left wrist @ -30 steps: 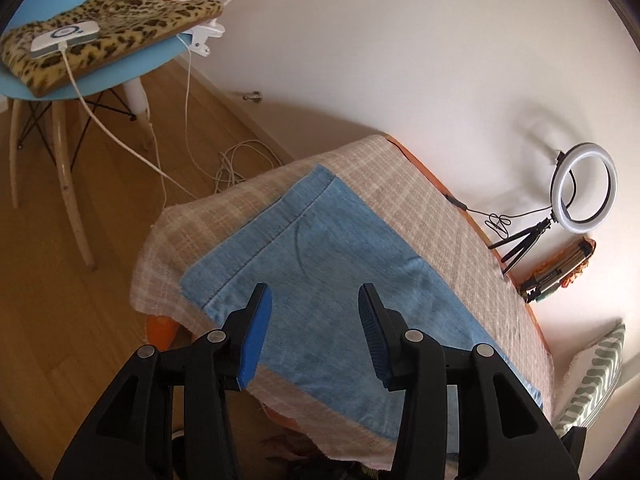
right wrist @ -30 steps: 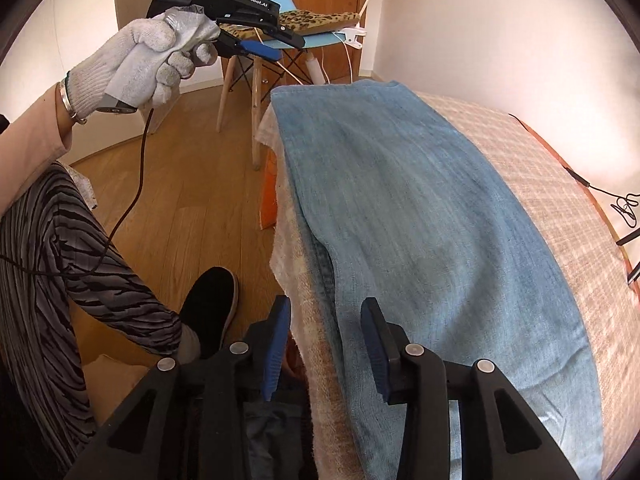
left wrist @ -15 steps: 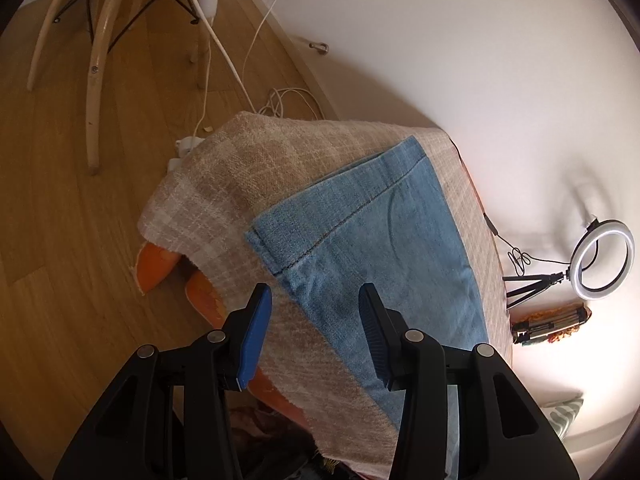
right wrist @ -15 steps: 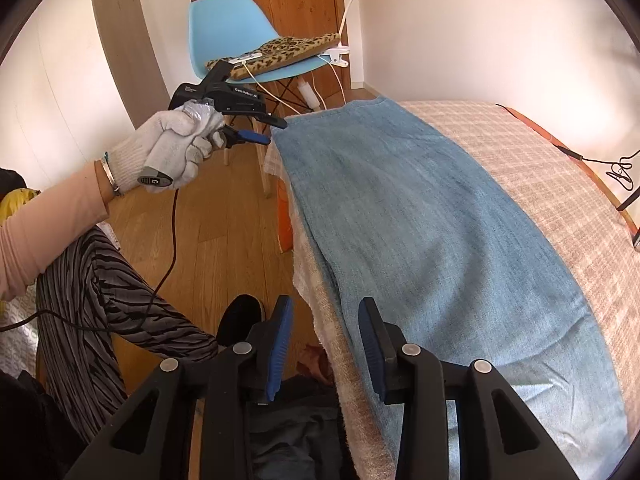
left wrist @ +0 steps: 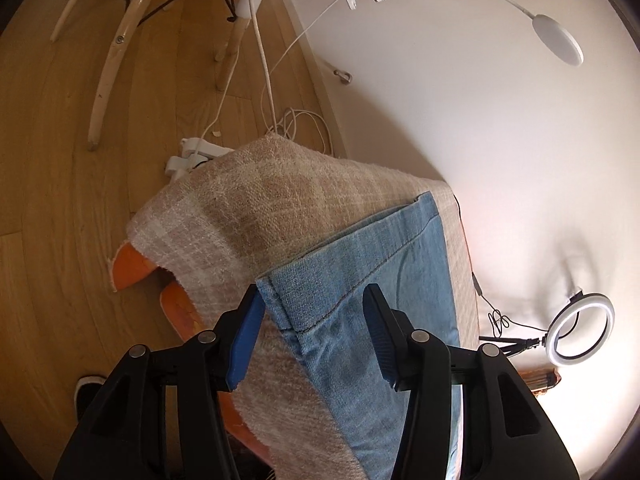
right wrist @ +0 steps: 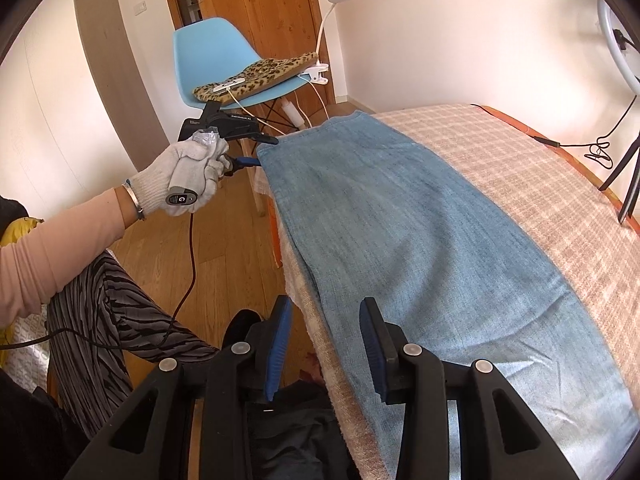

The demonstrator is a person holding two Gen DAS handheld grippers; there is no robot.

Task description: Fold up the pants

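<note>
The left gripper (left wrist: 312, 322) fingers, opening, straddle the pants (left wrist: 384, 280) hem corner; the right gripper (right wrist: 324, 344) fingers stand apart, seemingly empty, so closing may snag the blanket (left wrist: 256, 208).

2 wrist views angled down along tongs, close, sharing jeans (left wrist: 372, 280)

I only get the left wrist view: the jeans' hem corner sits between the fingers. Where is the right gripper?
Observer: The right gripper hovers over the jeans' near long edge, further along from the hem, jaws apart and gripping nothing.
Operator: Has the left one taken the corner?
Observer: Not yet. In the right wrist view the left gripper straddles the hem corner, and its jaws are opening, not pressing.
Operator: How do the jeans lie overall?
Observer: As one long flat strip on the checked cover, not yet folded across.
</note>
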